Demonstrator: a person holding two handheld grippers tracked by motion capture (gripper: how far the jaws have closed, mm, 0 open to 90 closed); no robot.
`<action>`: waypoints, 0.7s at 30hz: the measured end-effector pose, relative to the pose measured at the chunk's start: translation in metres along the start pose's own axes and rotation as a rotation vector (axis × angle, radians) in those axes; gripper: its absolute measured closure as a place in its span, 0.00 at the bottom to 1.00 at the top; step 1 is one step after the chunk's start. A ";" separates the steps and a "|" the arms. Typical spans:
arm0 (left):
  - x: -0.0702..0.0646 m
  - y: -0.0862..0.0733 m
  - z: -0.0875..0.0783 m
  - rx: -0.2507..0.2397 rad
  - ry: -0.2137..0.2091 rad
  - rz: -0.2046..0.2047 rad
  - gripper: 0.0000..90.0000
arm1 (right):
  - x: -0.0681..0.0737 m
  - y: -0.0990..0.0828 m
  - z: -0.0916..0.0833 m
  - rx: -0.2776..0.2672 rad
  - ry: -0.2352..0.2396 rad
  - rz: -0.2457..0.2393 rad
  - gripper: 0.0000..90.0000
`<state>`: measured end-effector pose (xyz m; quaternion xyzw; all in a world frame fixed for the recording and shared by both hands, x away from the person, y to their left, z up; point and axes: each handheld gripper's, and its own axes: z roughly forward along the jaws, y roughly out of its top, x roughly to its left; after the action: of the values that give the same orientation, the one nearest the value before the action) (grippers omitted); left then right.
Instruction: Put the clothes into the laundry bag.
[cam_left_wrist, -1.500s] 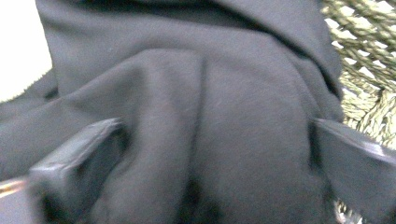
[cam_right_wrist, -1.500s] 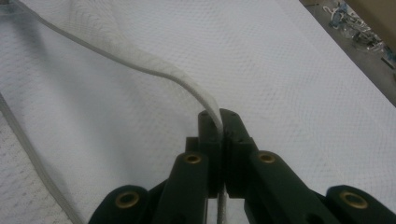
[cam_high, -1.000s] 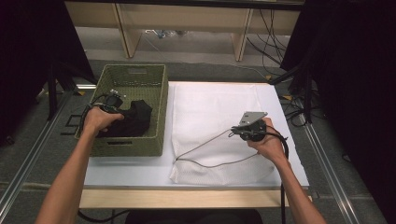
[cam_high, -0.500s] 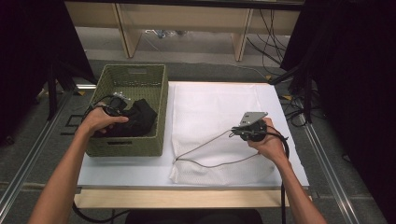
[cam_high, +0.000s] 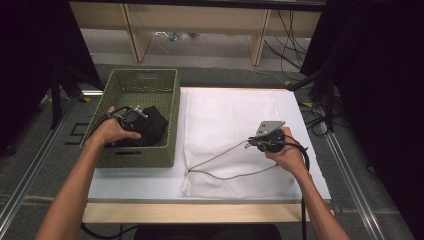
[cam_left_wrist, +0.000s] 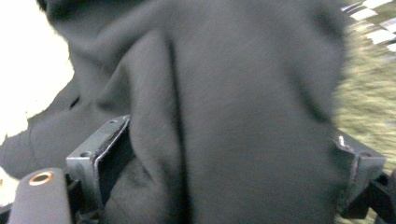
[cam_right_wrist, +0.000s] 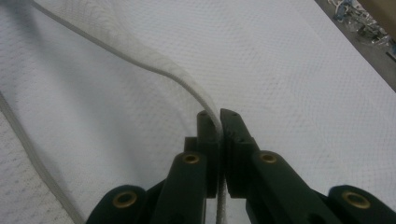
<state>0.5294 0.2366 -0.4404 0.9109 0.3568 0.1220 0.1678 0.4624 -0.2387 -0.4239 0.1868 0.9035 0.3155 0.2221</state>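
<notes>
High view: the left gripper (cam_high: 131, 118) sits in the green basket (cam_high: 165, 100), right on the black garment (cam_high: 152, 125). Left gripper view: jaws just spread wide, the garment bunched between them. Right gripper view: the right gripper (cam_right_wrist: 218, 116) is pinched tight on the white mesh bag's edge (cam_right_wrist: 154, 70).

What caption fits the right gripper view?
Right gripper clamped on the white mesh bag's raised edge.

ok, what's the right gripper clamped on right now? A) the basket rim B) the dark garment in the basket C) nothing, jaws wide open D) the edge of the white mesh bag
D: in the right gripper view the right gripper has its jaws closed on the lifted corded edge of the white mesh bag, pulling it up off the rest of the bag; the dark garment sits over in the green basket.
</notes>
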 end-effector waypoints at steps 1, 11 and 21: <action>0.000 -0.001 0.002 -0.028 -0.008 -0.061 0.13 | 0.000 0.000 0.000 0.001 0.001 0.001 0.97; 0.004 -0.005 0.006 0.007 -0.043 -0.104 0.28 | 0.000 0.000 -0.001 0.008 0.010 -0.006 0.97; 0.013 -0.007 -0.016 -0.058 -0.015 -0.131 0.59 | 0.001 0.000 -0.001 0.000 -0.011 0.016 0.98</action>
<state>0.5292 0.2541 -0.4275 0.8811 0.4108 0.1143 0.2046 0.4613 -0.2389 -0.4236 0.1959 0.9007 0.3163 0.2244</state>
